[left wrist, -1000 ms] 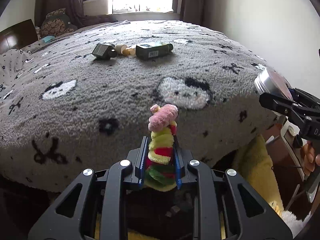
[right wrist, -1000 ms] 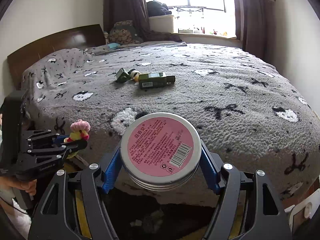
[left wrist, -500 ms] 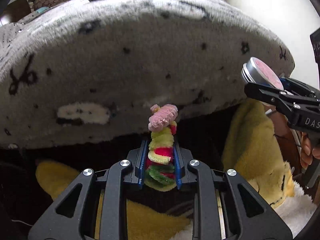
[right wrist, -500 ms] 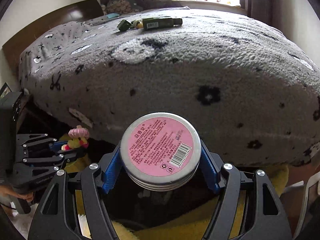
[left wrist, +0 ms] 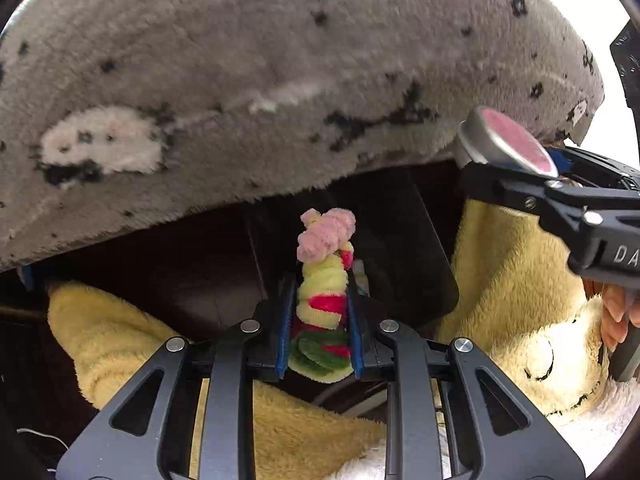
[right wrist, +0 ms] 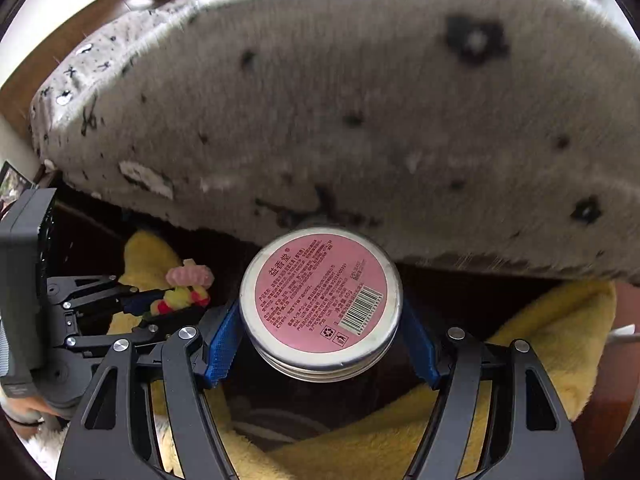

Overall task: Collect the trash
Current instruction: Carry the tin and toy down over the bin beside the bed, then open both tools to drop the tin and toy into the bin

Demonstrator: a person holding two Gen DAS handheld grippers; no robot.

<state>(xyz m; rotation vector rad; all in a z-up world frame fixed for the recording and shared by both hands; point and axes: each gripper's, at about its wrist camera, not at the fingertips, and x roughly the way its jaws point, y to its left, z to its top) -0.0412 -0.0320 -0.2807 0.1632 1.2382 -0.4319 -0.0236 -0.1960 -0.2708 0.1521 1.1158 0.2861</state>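
While the left gripper (left wrist: 320,312) is clamped on a fuzzy pipe-cleaner toy (left wrist: 323,284), the toy's long axis runs straight forward along the blue pads, its pink tuft poking past the fingertips and its green coils back near the finger roots. Seen from the right wrist, the same toy (right wrist: 186,290) points to the right out of the left gripper (right wrist: 160,304).

Between the right gripper's (right wrist: 320,340) blue pads (right wrist: 220,344) sits a round metal tin (right wrist: 320,304), gripped across its side wall — its flat pink-labelled face turned up toward the camera, barcode at the lower right. From the left wrist the tin (left wrist: 500,146) shows edge-on at the tip of the right gripper (left wrist: 508,184).

Ahead of both sets of fingers hangs the overhanging edge of a grey fleece bedspread (left wrist: 280,80) with black and white motifs; below it lie dark shadow and a yellow plush toy (left wrist: 520,280), with a wooden headboard (right wrist: 132,4) far left.

Compared with half a second ago, both grippers sit lower — the bed's top and the items on it have left view, and the bedspread edge fills more of each frame.
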